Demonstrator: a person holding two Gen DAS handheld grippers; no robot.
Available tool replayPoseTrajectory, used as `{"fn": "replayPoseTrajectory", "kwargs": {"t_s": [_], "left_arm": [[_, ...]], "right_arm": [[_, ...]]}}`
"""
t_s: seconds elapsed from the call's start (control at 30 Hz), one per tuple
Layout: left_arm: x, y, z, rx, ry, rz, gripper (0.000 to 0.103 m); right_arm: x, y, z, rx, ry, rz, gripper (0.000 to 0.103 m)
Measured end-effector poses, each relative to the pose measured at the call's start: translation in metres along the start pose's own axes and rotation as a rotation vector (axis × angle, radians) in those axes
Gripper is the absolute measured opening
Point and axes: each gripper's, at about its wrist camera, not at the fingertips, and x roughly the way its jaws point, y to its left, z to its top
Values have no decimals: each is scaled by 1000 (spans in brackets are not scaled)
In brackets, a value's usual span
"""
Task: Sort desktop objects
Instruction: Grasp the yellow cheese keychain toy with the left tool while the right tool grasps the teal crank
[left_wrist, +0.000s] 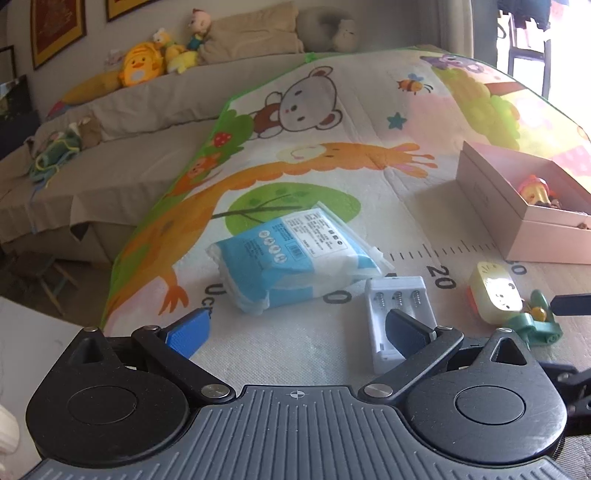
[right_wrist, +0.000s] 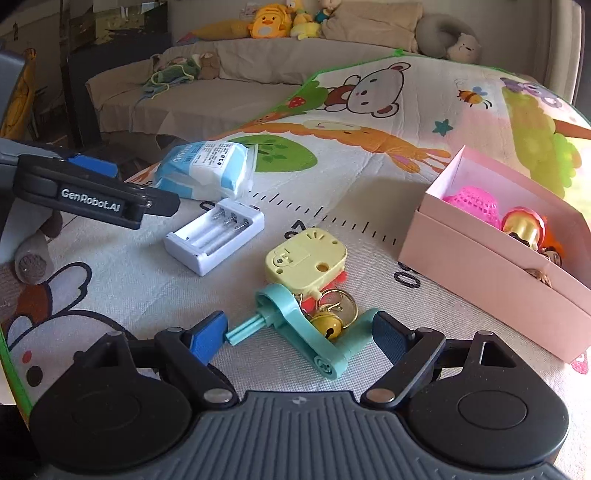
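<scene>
On the cartoon mat lie a blue-and-white tissue pack (left_wrist: 291, 254) (right_wrist: 207, 170), a white battery charger (left_wrist: 395, 314) (right_wrist: 216, 236) and a yellow toy with a teal handle, keyring and bell (right_wrist: 306, 291) (left_wrist: 509, 302). My left gripper (left_wrist: 299, 332) is open and empty, just short of the tissue pack, with its right finger over the charger. It also shows in the right wrist view (right_wrist: 122, 192). My right gripper (right_wrist: 299, 336) is open, its fingers on either side of the teal handle.
An open pink box (right_wrist: 480, 266) (left_wrist: 517, 206) at the right holds a pink mesh ball (right_wrist: 472, 206) and a red-gold toy (right_wrist: 524, 225). A beige couch (left_wrist: 129, 122) with plush toys stands behind the mat.
</scene>
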Motion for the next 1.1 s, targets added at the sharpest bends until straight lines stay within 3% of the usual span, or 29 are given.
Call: {"fn": "replayPoseTrajectory", "kwargs": {"t_s": [0.03,0.13,0.33,0.47,0.63,0.8,0.93,1.1], "left_arm": [[0,-2,-2,4,5,-5,103],[1,-13,-3,18,14,-45,103],[9,-60,1,111,7,-204,103],[27,-103,9,208,4,-253,103],[48,-131,21,216,32,-250,103],[52,-135,24,193,46,-273,103],[37,-136,12,240,24,-455,103],[19,-135,-10,308,58,-646,103]], "right_arm": [[-2,-5,0,16,-2,-1,70],[-10,-24,-7,43,2,-50,70],[-30,-75,-36,157,5,-255,71],[-43,-96,-50,274,-12,-241,74],[-51,-97,-60,295,-35,-247,81],[-54,-101,-65,330,-57,-254,84],[-50,-105,-69,366,-65,-253,86],[-51,-110,-75,409,-88,-262,87]]}}
